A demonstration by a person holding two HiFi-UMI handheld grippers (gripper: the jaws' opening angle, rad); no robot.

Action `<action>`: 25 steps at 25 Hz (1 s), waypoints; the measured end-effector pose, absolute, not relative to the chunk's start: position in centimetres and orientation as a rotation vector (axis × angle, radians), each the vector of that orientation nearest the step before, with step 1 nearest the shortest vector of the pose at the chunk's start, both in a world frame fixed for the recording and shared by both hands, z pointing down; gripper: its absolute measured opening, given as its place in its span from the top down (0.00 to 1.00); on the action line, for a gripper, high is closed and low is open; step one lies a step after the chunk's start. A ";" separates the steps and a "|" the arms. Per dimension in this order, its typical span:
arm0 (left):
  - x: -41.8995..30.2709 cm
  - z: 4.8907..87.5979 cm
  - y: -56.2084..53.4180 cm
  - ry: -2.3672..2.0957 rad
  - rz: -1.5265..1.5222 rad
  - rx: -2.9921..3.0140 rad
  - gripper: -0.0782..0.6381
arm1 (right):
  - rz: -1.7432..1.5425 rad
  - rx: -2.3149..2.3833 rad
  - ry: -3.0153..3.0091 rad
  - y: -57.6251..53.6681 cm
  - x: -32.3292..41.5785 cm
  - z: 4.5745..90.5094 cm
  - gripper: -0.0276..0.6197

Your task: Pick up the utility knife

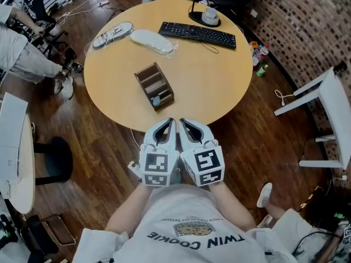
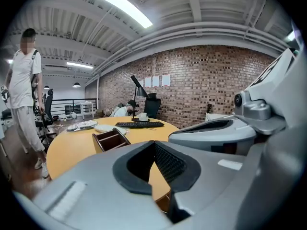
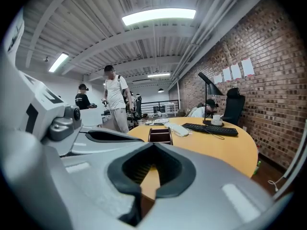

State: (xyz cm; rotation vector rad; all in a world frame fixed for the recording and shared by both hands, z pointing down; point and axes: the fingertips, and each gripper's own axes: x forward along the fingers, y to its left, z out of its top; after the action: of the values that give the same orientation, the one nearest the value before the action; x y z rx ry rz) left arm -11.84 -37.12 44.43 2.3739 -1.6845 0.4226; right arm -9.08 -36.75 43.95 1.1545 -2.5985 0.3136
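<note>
Head view: approach step; left gripper (image 1: 170, 123) and right gripper (image 1: 184, 123), both closed and empty, must open near the organizer (image 1: 154, 85) at eleven o'clock.

1. Table (image 1: 219, 86): smooth tan wood-look top with a soft sheen.
2. Floor (image 1: 109, 147): dark wooden planks, slightly glossy.
3. Wall (image 1: 296, 21): rough red-brown brick.
4. Left gripper (image 1: 171, 121) and right gripper (image 1: 184, 121): smooth matt grey plastic shells, with black, finely ribbed pads (image 2: 168, 162).
5. Desk organiser (image 1: 154, 85): dark brown, matt, wood-like.
6. Keyboard (image 1: 197, 34): matt black plastic.
7. Shirt (image 1: 186, 223): white printed cloth.
</note>
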 end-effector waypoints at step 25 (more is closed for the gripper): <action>-17.1 52.2 -43.8 -1.533 1.114 2.595 0.72 | 0.405 1.242 -2.547 -42.2 -11.9 47.0 0.96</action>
State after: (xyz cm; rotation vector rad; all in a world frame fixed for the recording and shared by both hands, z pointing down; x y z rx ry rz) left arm -17.15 -43.84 52.18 2.5954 -1.5328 1.1135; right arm -11.86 -42.16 47.02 1.2422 -2.5467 0.4047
